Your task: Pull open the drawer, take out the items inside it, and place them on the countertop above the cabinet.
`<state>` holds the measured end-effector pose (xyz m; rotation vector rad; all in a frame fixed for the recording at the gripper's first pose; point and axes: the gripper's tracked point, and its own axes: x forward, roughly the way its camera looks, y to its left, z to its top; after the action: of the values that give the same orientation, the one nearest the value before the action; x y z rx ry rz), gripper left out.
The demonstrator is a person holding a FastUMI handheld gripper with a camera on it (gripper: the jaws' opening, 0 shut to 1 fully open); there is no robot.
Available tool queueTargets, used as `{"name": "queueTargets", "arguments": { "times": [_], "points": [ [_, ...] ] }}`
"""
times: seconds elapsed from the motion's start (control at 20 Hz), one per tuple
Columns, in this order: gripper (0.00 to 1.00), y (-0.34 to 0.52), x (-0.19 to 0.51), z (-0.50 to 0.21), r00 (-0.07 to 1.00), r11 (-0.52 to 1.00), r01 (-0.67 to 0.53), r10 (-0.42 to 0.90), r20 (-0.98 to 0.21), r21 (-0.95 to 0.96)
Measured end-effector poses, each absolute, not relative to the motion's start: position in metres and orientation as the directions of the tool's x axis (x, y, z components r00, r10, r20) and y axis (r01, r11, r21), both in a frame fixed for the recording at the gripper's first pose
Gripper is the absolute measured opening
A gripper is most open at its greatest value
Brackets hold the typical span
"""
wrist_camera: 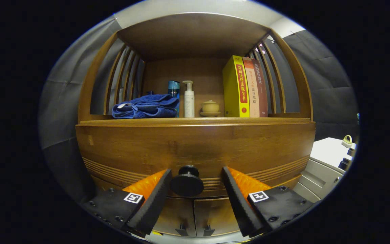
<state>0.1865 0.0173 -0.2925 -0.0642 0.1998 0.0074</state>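
Hand-held gripper stands released, fingers flanking the drawer knob. Knob judged rigid, smooth and small; best pinched squarely, then drawn straight outward.

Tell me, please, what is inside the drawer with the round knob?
Its contents are hidden: the drawer is closed. The open claw brackets its knob without touching it.

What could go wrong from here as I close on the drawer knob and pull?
The claw is open, and the knob sits nearer one finger, so closing off-centre could make it slip off the round knob. The countertop already holds a towel, bottles, a cup and books, leaving little bare space.
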Motion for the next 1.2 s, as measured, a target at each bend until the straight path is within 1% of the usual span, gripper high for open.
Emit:
{"name": "queueTargets", "arguments": {
  "times": [0.1,0.5,0.65,0.75,0.85,1.0,1.2],
  "points": [
    [0.99,0.021,0.187,-0.289,0.982,0.996,-0.017,0.0,-0.187,-0.09],
    [0.61,0.03,0.186,-0.291,0.983,0.998,-0.02,0.008,-0.181,-0.062],
    [0.46,0.031,0.188,-0.292,0.976,0.998,-0.042,0.03,-0.216,-0.054],
    [0.39,0.03,0.184,-0.29,0.973,0.999,-0.037,0.027,-0.23,-0.038],
    [0.34,0.029,0.187,-0.292,0.97,0.998,-0.039,0.026,-0.243,-0.048],
    [0.34,0.031,0.182,-0.292,0.965,0.999,-0.043,0.035,-0.259,-0.026],
    [0.34,0.027,0.163,-0.289,0.967,0.998,-0.048,0.034,-0.252,-0.049]
  ]
}}
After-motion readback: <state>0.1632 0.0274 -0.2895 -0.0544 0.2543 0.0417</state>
